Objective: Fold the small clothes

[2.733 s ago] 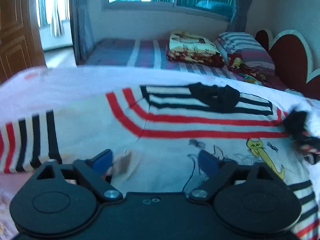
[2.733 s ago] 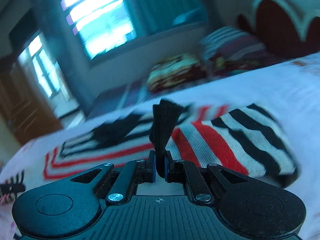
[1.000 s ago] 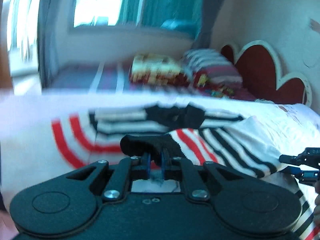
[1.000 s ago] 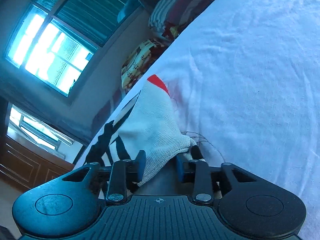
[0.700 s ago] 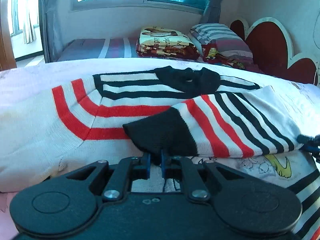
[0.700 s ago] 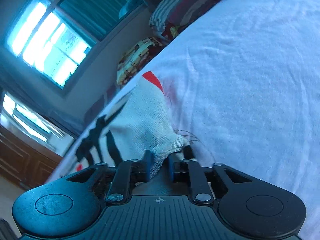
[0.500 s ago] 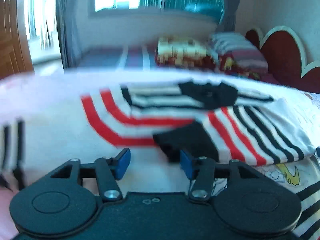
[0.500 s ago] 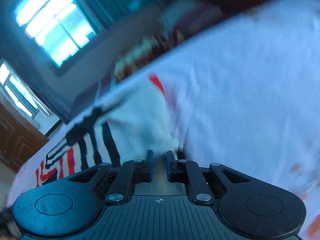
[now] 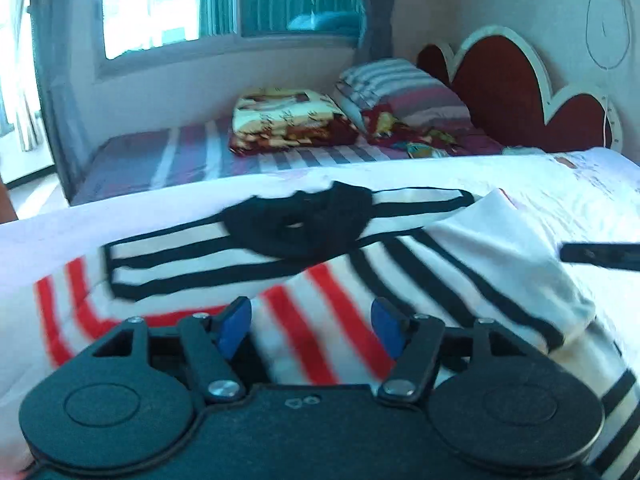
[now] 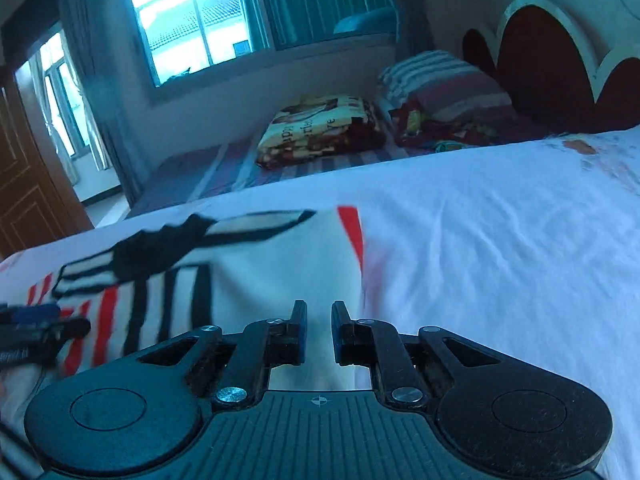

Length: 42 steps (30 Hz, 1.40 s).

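On the white bed sheet (image 10: 500, 240) lay the white knitted sweater with red and black stripes (image 9: 192, 256), spread flat, its black collar (image 9: 300, 228) bunched at the far edge. One striped sleeve (image 9: 420, 280) was folded across the body of the garment, slanting from the near middle out to the right. In the left wrist view the left tongs (image 9: 310, 326) hovered just above that folded sleeve, the blue pads (image 9: 234, 326) apart and opening, with the red and white stripes showing in the gap but neither pad pressing on the cloth: released. At the right edge of that view the dark tips of the right tongs (image 9: 600, 255) poked in, beside the sleeve's shoulder end. In the right wrist view the right tongs (image 10: 319, 332) sat over the sweater's plain white side, right by the red-trimmed edge; the jaws stood nearly together, clenched with only a narrow slit between them, and whether any fabric was pinched in it could not be told. Behind, a second bed carried a folded patterned blanket (image 9: 288, 120) and a striped pillow (image 9: 400, 88) against a dark red headboard (image 9: 508, 84).
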Each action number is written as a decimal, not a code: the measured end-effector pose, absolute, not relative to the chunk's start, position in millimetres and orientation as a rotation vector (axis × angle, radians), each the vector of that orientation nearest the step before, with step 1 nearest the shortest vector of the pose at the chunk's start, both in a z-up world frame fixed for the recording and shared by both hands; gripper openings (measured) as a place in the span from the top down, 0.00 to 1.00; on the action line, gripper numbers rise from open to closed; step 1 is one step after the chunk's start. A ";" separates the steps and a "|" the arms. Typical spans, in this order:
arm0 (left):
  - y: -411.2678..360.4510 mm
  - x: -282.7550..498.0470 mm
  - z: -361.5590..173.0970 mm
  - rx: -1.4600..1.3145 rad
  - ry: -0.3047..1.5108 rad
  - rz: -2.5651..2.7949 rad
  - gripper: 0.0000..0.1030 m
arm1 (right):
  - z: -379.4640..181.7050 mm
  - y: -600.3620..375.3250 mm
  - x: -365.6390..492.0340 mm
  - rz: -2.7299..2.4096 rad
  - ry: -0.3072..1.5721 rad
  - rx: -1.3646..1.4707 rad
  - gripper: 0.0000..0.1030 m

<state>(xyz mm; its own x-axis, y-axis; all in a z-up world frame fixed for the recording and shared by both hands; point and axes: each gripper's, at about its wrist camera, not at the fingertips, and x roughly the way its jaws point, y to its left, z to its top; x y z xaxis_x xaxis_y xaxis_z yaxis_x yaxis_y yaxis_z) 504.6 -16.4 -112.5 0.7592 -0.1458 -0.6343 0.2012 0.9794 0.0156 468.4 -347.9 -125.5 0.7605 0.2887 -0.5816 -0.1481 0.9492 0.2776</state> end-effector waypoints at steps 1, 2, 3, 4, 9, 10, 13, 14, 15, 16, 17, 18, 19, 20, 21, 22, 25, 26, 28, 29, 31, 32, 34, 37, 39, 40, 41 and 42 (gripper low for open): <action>-21.2 510.7 -114.6 0.086 0.687 -0.197 0.37 | -127.6 -345.1 481.6 0.250 0.670 0.218 0.88; -31.0 518.7 -118.0 0.092 0.697 -0.199 0.37 | -129.3 -340.7 494.1 0.256 0.673 0.197 0.88; -36.9 524.7 -121.0 0.094 0.710 -0.198 0.38 | -130.7 -334.3 503.8 0.264 0.667 0.173 0.88; -41.1 529.2 -124.7 0.086 0.717 -0.202 0.38 | -131.9 -328.9 511.7 0.291 0.664 0.158 0.88; -33.9 529.8 -144.5 0.087 0.727 -0.154 0.36 | -147.2 -329.8 546.2 0.234 0.669 0.072 0.89; -27.7 526.8 -145.9 0.098 0.718 -0.136 0.35 | -149.8 -341.3 553.1 0.184 0.677 0.096 0.88; -17.3 520.2 -146.8 0.084 0.705 -0.133 0.35 | -158.5 -366.8 564.8 0.186 0.719 0.202 0.88; -20.9 521.1 -145.9 0.097 0.711 -0.121 0.35 | -156.0 -365.4 563.2 0.191 0.712 0.168 0.88; -24.1 521.8 -142.3 0.102 0.717 -0.107 0.36 | -151.3 -363.7 558.7 0.184 0.696 0.149 0.88; -27.4 519.6 -136.6 0.105 0.708 -0.098 0.37 | -143.7 -364.1 550.5 0.197 0.662 0.153 0.88; -31.9 514.9 -131.1 0.113 0.679 -0.098 0.32 | -135.5 -363.7 539.4 0.220 0.626 0.157 0.88; -36.4 510.0 -127.7 0.126 0.658 -0.095 0.28 | -130.6 -360.8 528.8 0.245 0.604 0.145 0.88; -40.5 507.3 -128.2 0.138 0.658 -0.094 0.20 | -128.8 -356.3 518.9 0.267 0.601 0.118 0.88; -42.8 507.1 -132.6 0.141 0.674 -0.098 0.18 | -132.0 -350.7 513.3 0.285 0.618 0.092 0.88; -43.7 511.2 -140.9 0.146 0.717 -0.097 0.17 | -139.0 -345.6 512.2 0.301 0.656 0.071 0.88; -42.9 514.3 -148.4 0.131 0.739 -0.092 0.15 | -148.8 -340.4 514.0 0.302 0.709 0.041 0.88; -38.1 501.0 -136.2 0.090 0.704 -0.061 0.26 | -141.9 -345.2 501.9 0.266 0.673 0.062 0.88; -36.9 492.1 -131.8 0.081 0.677 -0.065 0.22 | -135.5 -350.1 491.4 0.249 0.641 0.084 0.88; -32.1 471.9 -131.4 0.047 0.649 -0.072 0.17 | -129.5 -352.3 467.5 0.228 0.620 0.112 0.88; -29.8 471.0 -138.2 0.041 0.685 -0.069 0.17 | -131.4 -350.5 457.2 0.230 0.635 0.115 0.88; -27.3 470.8 -148.0 0.036 0.697 -0.084 0.16 | -148.0 -340.2 449.0 0.219 0.726 0.080 0.88; -26.1 472.1 -147.1 0.032 0.706 -0.090 0.16 | -150.6 -337.3 441.8 0.206 0.694 0.063 0.88; -21.5 473.2 -135.8 0.028 0.728 -0.102 0.19 | -141.3 -337.3 437.2 0.183 0.706 0.081 0.88; 11.8 448.7 -116.7 -0.011 0.658 -0.070 0.18 | -120.8 -343.8 424.1 0.158 0.650 0.131 0.88; 48.3 424.8 -109.8 -0.050 0.641 -0.011 0.19 | -112.9 -348.1 412.0 0.163 0.641 0.175 0.88; 73.0 409.6 -107.6 -0.080 0.632 0.035 0.20 | -111.0 -350.4 406.4 0.164 0.643 0.205 0.88; 95.6 397.9 -105.2 -0.112 0.621 0.077 0.26 | -110.2 -350.6 403.4 0.160 0.655 0.219 0.88; 125.5 381.5 -103.8 -0.164 0.596 0.141 0.29 | -109.5 -349.3 400.6 0.153 0.669 0.223 0.88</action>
